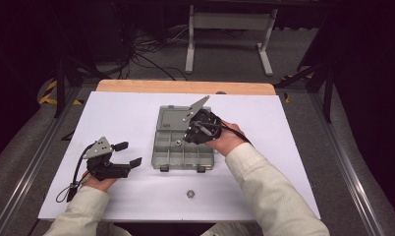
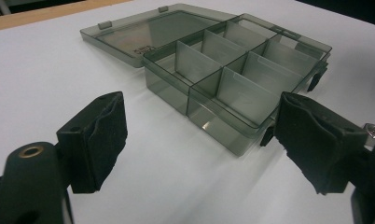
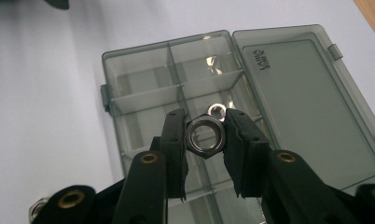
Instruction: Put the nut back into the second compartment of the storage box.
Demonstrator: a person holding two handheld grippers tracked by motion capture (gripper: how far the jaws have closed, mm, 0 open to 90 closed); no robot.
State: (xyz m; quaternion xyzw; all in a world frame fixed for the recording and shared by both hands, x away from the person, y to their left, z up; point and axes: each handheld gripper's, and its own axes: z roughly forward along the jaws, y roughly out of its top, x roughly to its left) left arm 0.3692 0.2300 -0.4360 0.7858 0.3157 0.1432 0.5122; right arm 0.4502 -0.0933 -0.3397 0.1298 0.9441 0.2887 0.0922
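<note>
the right gripper (image 3: pixel 204 135) jaws pinch a shiny hexagonal steel nut (image 3: pixel 204 136) with a round bore.

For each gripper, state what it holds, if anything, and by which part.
The right gripper holds a hex nut, clamped by two opposite flats, above the open compartment box. The left gripper is open and holds nothing.
</note>
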